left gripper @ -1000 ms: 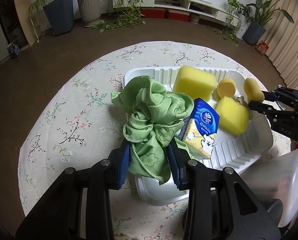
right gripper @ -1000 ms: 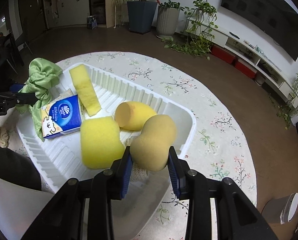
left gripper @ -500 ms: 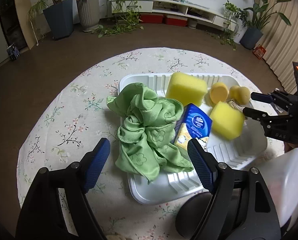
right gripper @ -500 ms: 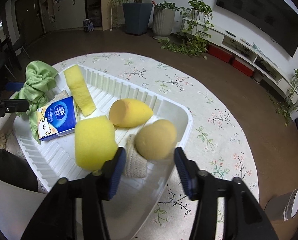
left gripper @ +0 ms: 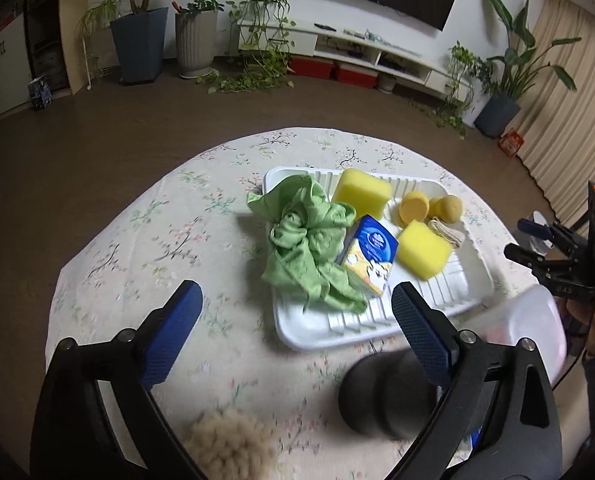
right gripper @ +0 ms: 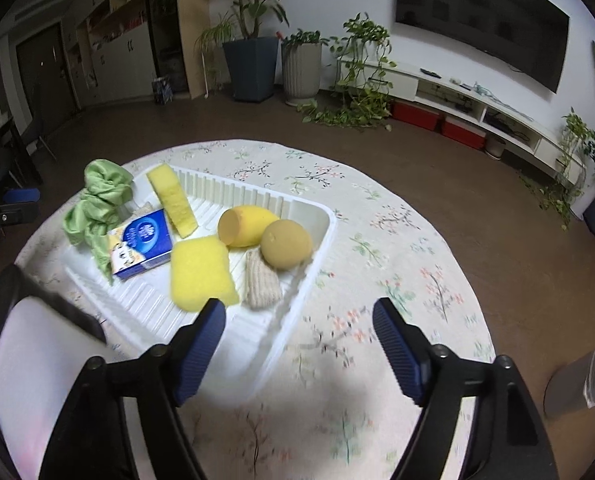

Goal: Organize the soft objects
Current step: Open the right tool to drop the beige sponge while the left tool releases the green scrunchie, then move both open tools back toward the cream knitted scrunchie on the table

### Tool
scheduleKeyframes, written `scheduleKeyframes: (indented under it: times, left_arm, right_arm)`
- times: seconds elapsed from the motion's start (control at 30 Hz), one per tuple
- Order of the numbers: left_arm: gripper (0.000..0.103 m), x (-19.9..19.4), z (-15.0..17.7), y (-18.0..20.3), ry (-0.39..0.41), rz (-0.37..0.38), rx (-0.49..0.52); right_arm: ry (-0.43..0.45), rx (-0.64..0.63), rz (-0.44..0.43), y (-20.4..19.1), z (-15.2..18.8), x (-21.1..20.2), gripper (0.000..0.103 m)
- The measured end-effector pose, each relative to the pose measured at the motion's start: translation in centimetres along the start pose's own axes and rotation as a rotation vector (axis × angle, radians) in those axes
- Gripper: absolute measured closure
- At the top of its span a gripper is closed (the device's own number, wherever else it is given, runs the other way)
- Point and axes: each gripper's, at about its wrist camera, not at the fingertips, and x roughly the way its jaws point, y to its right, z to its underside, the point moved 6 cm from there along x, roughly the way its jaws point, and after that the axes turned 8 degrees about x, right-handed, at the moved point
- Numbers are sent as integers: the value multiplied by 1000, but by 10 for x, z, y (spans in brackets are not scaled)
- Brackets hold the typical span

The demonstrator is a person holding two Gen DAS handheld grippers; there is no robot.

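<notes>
Both grippers, left (left gripper: pixel 295 320) and right (right gripper: pixel 297 334), jaws just opened wide and empty, face the white ribbed plastic tray (left gripper: pixel 477 258) mid-frame on the counter; its crumpled green cloth (left gripper: pixel 305 244) looks light, limp, best pinched at a fold.

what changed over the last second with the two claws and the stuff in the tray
The left claw let go of the crumpled green cloth, the right claw released the tan rounded sponge; both jaws have just been opening, empty, and pulled back. The white ribbed tray, yellow sponges and blue tissue pack stayed put.
</notes>
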Motion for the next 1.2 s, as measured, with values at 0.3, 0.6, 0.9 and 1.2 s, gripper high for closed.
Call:
scheduleKeyframes:
  times: [0.3,0.6,0.9,1.2]
  left_arm:
    - [0,-52,45,0,84,0,-62]
    - [0,-81,117,16,94,-23,-42]
    - [0,-79,175,35,40,-2,-51]
    - [0,-62,164,16,23,-54,-48]
  right_arm:
    - [71,73,7,7,36,-53,0]
    - [131,204,-23,8,105,-111,0]
    - [95,165,-108,-74,182,-129,0]
    - [76,111,-80,-135,206,-105,0]
